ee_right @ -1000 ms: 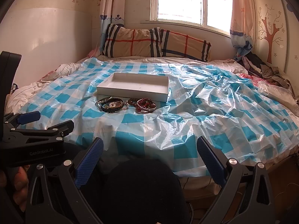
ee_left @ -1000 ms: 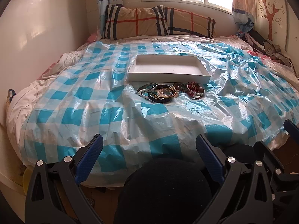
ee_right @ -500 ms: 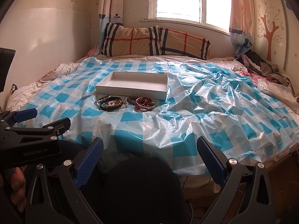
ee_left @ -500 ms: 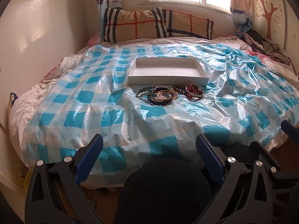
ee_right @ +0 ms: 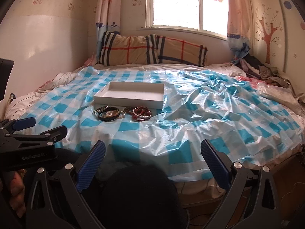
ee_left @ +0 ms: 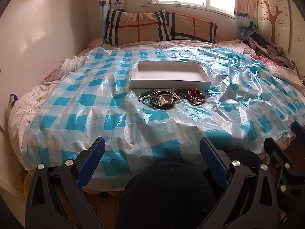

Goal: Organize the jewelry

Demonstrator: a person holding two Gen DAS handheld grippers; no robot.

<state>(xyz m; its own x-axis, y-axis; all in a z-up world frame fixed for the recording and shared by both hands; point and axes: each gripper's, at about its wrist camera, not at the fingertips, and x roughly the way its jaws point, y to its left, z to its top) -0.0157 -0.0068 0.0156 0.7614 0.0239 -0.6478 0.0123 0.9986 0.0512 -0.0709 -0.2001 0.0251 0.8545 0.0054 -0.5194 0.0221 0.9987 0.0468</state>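
Note:
A shallow white tray (ee_left: 170,83) lies in the middle of the bed on a blue-and-white checked plastic sheet (ee_left: 106,118). Just in front of the tray sits a cluster of bracelets: beaded and dark bangles (ee_left: 162,100) on the left, red ones (ee_left: 196,96) on the right. The right wrist view shows the same tray (ee_right: 129,100) and bracelets (ee_right: 122,113). My left gripper (ee_left: 152,148) is open and holds nothing, well short of the jewelry. My right gripper (ee_right: 152,150) is also open and holds nothing. The left gripper (ee_right: 28,127) appears at the left edge of the right wrist view.
Two plaid pillows (ee_left: 162,27) lean under the window at the bed's head. A heap of clothes (ee_left: 266,49) lies at the far right corner. A white wall panel (ee_left: 43,38) runs along the left. A hand (ee_right: 13,189) grips the left tool's handle.
Both cameras have tilted up slightly, so the bed and tray sit lower in view. The grippers stay open; the jewelry has not moved.

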